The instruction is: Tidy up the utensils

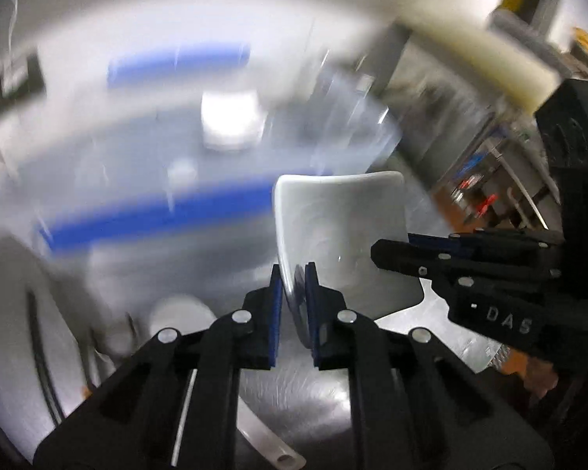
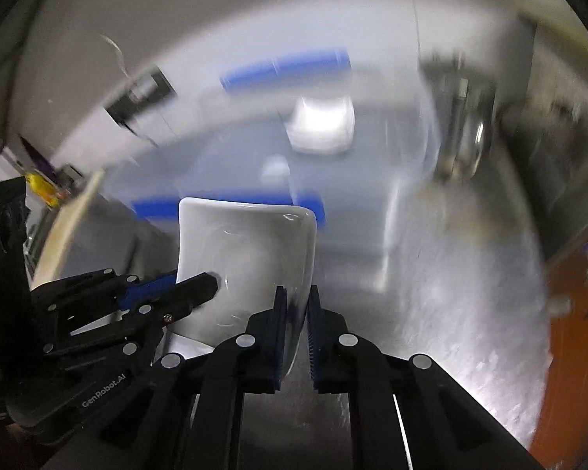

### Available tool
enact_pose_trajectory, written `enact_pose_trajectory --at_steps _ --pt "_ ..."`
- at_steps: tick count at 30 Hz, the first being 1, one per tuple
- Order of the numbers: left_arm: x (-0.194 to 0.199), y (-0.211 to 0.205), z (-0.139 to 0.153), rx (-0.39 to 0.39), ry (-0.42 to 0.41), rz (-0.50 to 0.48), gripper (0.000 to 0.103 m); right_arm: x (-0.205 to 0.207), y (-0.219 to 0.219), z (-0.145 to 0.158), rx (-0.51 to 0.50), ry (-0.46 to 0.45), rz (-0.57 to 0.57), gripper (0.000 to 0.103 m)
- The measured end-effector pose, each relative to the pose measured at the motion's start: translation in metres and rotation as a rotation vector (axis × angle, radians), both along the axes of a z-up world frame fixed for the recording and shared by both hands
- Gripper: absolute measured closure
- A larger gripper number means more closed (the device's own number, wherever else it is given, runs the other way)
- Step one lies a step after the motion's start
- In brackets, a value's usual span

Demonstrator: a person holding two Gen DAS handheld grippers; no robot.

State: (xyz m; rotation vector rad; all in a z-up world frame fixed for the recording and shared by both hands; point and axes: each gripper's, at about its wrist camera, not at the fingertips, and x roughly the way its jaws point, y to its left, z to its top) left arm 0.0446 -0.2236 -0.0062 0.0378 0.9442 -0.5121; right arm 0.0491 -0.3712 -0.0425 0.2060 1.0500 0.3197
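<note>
A white square dish [image 1: 341, 227] is held up in the air between both grippers. My left gripper [image 1: 294, 305] is shut on the dish's left edge. My right gripper [image 2: 296, 325] is shut on the right edge of the same dish [image 2: 247, 250]. Each gripper shows in the other's view: the right one [image 1: 396, 254] reaches in from the right, the left one [image 2: 200, 286] from the left. The background is blurred by motion.
Behind the dish stands a clear plastic bin [image 1: 156, 180] with blue handles, holding a white container [image 1: 231, 121]. A metal counter [image 2: 450, 293] lies below. A white spoon handle [image 1: 270, 450] lies on the counter under my left gripper. A wooden board [image 2: 70, 227] leans at left.
</note>
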Motion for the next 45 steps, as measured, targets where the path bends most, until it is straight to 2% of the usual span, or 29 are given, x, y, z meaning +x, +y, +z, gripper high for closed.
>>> enact_pose_trajectory --at_steps 3,5,6,8,10,13,16,19,20,21,27,30,33,35,37,38,39,41,42,43,45 --pt "0.026 0.0 0.036 -0.019 -0.083 -0.026 0.093 0.025 -0.004 0.033 0.005 -0.086 0.01 0.092" --pt "0.065 -0.003 0.05 -0.002 -0.116 -0.051 0.093 0.063 -0.009 0.046 0.005 -0.124 -0.011 0.092" --pt "0.086 -0.005 0.053 0.002 -0.119 -0.045 0.093 0.079 -0.01 0.048 0.012 -0.125 -0.023 0.092" --pt "0.137 -0.007 0.051 0.029 -0.07 -0.021 0.093 0.125 -0.009 0.043 0.01 -0.078 -0.034 0.092" --pt "0.183 -0.009 0.041 0.052 -0.012 -0.014 0.093 0.162 -0.012 0.028 0.007 -0.016 -0.048 0.092" --pt "0.243 -0.006 0.012 0.085 0.115 -0.006 0.093 0.213 -0.012 -0.002 0.016 0.1 -0.074 0.092" --pt "0.269 -0.008 -0.023 0.12 0.19 0.009 0.093 0.247 -0.011 -0.044 0.003 0.206 -0.099 0.092" --pt "0.289 -0.01 -0.056 0.109 0.283 0.017 0.093 0.262 -0.012 -0.068 -0.012 0.274 -0.111 0.092" --pt "0.296 -0.01 -0.066 0.088 0.338 0.022 0.093 0.266 -0.013 -0.077 -0.026 0.298 -0.115 0.092" --pt "0.297 -0.009 -0.069 0.072 0.353 0.024 0.093 0.271 -0.014 -0.081 -0.033 0.307 -0.118 0.091" --pt "0.311 -0.013 -0.085 0.141 0.366 0.035 0.093 0.277 -0.007 -0.091 -0.056 0.33 -0.097 0.09" --pt "0.311 -0.01 -0.081 0.126 0.364 0.049 0.092 0.267 -0.006 -0.083 -0.098 0.299 -0.08 0.088" --pt "0.293 0.005 -0.048 0.086 0.268 0.082 0.092 0.245 -0.013 -0.05 -0.131 0.187 -0.055 0.088" --pt "0.264 0.019 -0.009 0.054 0.145 0.086 0.092 0.21 -0.016 -0.016 -0.137 0.077 -0.036 0.088" --pt "0.226 0.037 0.025 -0.015 0.055 0.063 0.091 0.168 -0.014 0.014 -0.085 0.0 0.033 0.088" --pt "0.202 0.049 0.039 -0.055 0.021 0.047 0.085 0.139 -0.009 0.027 -0.049 -0.026 0.093 0.088" --pt "0.18 0.061 0.048 -0.087 0.0 0.039 0.08 0.111 0.0 0.032 -0.022 -0.033 0.153 0.078" --pt "0.132 0.085 0.055 -0.128 -0.034 0.052 0.042 0.068 0.022 0.024 0.012 0.007 0.258 0.06" --pt "0.114 0.097 0.053 -0.133 -0.037 0.068 0.037 0.046 0.038 0.008 0.013 0.063 0.321 0.06" --pt "0.096 0.106 0.045 -0.124 -0.032 0.097 0.036 0.034 0.049 -0.006 0.005 0.107 0.362 0.06" --pt "0.066 0.125 0.016 -0.085 0.041 0.163 0.036 0.003 0.079 -0.05 -0.023 0.233 0.444 0.06"
